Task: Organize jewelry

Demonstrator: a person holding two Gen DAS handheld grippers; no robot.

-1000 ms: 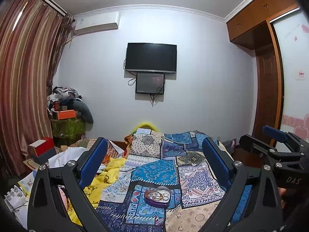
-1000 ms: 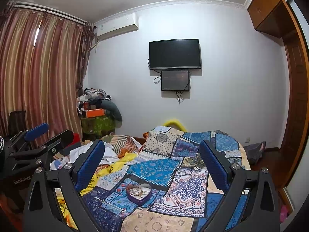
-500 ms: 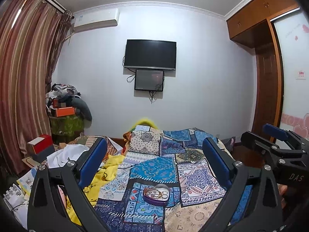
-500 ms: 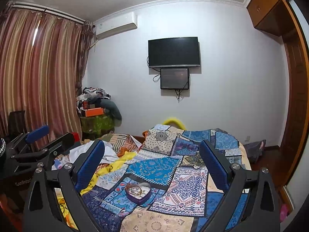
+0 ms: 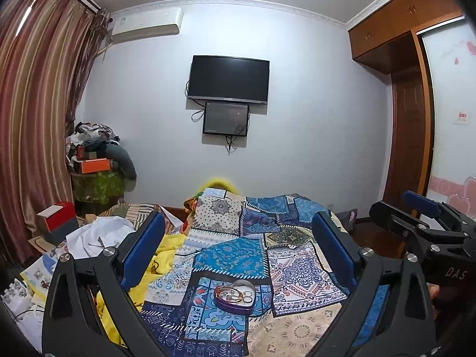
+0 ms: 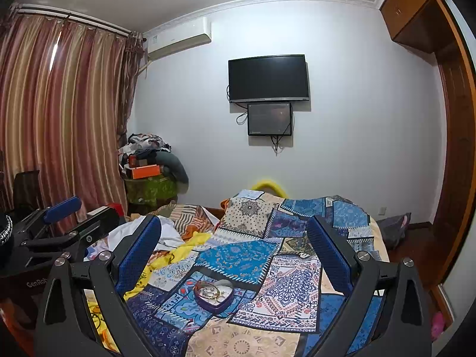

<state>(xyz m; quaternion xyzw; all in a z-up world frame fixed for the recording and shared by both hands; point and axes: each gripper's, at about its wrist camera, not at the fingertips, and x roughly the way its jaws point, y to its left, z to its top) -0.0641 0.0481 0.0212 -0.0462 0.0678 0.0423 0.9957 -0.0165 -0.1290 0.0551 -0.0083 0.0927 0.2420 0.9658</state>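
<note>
Left wrist view shows a bedroom seen between 2 wide-spread blue fingers. At far left hang striped curtains [image 5: 32, 119], then a pile of clothes and boxes [image 5: 95, 154] in the corner. At centre, a patchwork quilt [image 5: 238, 255] covers a bed, and on it sits a purple heart-shaped tin [image 5: 235, 296], lid off, holding gold bangles and rings [image 5: 238, 293]. A dark television [image 5: 229, 78] hangs on the far wall. At right, the right gripper [image 5: 422, 208] shows from the side.

The left gripper [image 5: 238, 255] is spread wide, holding nothing and touching nothing. In the right wrist view, the right gripper [image 6: 233, 255] is likewise spread wide and empty, raised above the quilt, with the tin [image 6: 213, 294] low between its fingers.

Jewelry already lies inside the tin, and no loose pieces show on the quilt. This would fit either a moment before sorting the pieces or one after they are gathered. Any reach into the tin would call for lowering a gripper well down and narrowing its fingers for such small, thin items.
</note>
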